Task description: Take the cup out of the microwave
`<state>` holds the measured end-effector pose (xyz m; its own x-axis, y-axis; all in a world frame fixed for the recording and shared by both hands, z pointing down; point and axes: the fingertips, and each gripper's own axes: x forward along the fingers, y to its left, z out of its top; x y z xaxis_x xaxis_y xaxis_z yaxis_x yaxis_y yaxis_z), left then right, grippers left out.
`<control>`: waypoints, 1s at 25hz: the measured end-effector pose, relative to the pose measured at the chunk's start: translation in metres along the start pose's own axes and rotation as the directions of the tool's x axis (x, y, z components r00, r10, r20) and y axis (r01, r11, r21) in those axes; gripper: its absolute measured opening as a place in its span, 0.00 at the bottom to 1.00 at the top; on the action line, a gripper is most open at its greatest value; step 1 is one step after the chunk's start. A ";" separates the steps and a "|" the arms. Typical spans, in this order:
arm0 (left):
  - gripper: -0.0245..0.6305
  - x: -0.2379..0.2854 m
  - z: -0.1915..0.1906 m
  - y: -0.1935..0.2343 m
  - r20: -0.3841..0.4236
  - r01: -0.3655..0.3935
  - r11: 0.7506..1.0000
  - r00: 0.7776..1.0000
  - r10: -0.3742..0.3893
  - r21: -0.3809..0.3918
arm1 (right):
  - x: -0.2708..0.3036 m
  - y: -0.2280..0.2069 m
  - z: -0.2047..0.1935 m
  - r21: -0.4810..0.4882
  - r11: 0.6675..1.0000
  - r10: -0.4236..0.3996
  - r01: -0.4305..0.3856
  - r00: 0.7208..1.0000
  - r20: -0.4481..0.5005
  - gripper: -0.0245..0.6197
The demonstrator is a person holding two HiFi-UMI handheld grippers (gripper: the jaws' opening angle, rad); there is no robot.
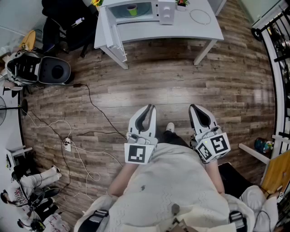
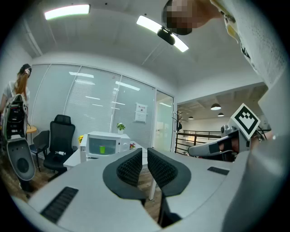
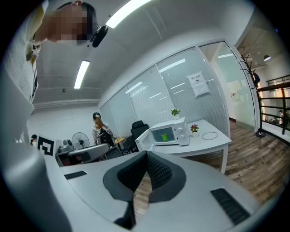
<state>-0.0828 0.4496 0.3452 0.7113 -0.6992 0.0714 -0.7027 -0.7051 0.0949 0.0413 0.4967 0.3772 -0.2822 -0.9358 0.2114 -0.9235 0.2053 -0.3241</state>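
A white microwave (image 1: 140, 10) stands on a white table (image 1: 181, 28) at the far end of the room, its door (image 1: 107, 25) swung open to the left. Inside it sits a green cup (image 1: 131, 9), also visible in the left gripper view as the cup (image 2: 102, 149) and in the right gripper view as the cup (image 3: 164, 135). My left gripper (image 1: 146, 118) and right gripper (image 1: 199, 115) are held close to my body over the wooden floor, far from the table. Both point toward the microwave. The left gripper (image 2: 145, 152) and the right gripper (image 3: 146, 156) are shut with nothing in them.
A black office chair (image 1: 63, 22) and a round grey appliance (image 1: 54, 70) stand left of the table. Cables and a power strip (image 1: 68, 145) lie on the floor at left. A cable ring (image 1: 200, 16) and a small plant (image 1: 182, 3) are on the table. A black railing (image 1: 276, 45) runs along the right.
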 end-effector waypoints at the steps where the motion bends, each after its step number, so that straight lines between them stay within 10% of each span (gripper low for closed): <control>1: 0.08 -0.015 0.001 -0.006 0.003 0.007 1.000 1.000 -0.007 -0.013 | -0.012 0.014 -0.007 -0.003 1.000 -0.005 0.005 1.000 -0.012 0.05; 7: 0.39 -0.120 -0.016 -0.024 -0.054 0.057 0.996 0.997 -0.061 -0.069 | -0.061 0.094 -0.047 -0.011 1.000 -0.021 0.020 0.997 -0.068 0.05; 25: 0.39 -0.278 -0.004 0.020 0.047 0.014 0.998 0.999 -0.012 -0.055 | -0.093 0.266 -0.085 -0.103 0.990 0.092 -0.097 0.995 -0.048 0.05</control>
<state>-0.2946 0.6298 0.3309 0.7179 -0.6957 0.0235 -0.6905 -0.7074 0.1508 -0.2006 0.6623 0.3492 -0.3782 -0.8980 0.2250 -0.9138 0.3232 -0.2459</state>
